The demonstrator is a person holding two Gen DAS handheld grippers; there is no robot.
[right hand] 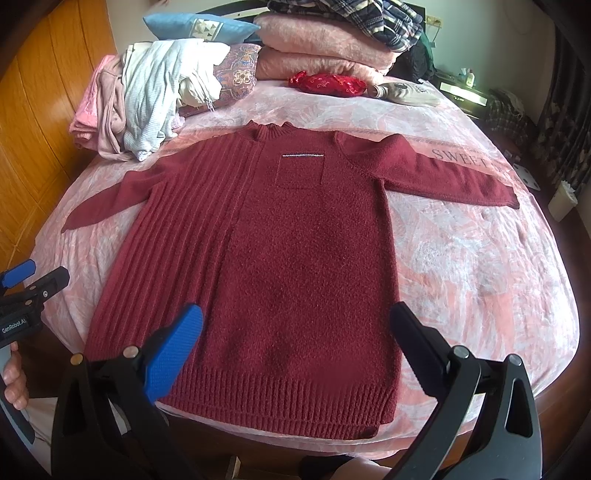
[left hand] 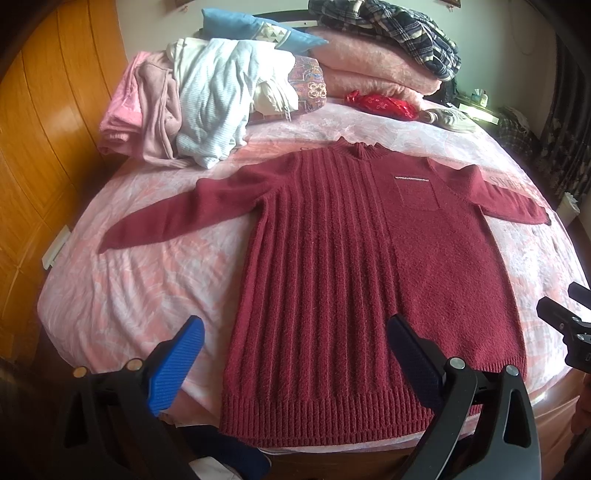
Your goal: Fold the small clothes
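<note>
Pink bedspread [left hand: 147, 288] carries maroon sweater [left hand: 332, 258] spread flat, unfolded. Left gripper [left hand: 295, 354] and right gripper [right hand: 295, 343] gape wide, empty; sleeve grasp judged next.

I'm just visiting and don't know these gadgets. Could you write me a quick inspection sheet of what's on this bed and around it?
Surface: bed sheet, pink and white pattern, lightly wrinkled.
Job's things: dark red sweater lying flat, front up, both sleeves spread out, hem toward the cameras; not yet folded.
Clutter: pile of pale clothes at the far left, blue pillow, folded pink blankets with a plaid garment on top, small red bundle.
Grippers: left gripper and right gripper both open, holding nothing, hovering over the hem end of the sweater.
Cables: nothing seen.
Surroundings: wooden wardrobe on the left, dark curtain on the right.
</note>
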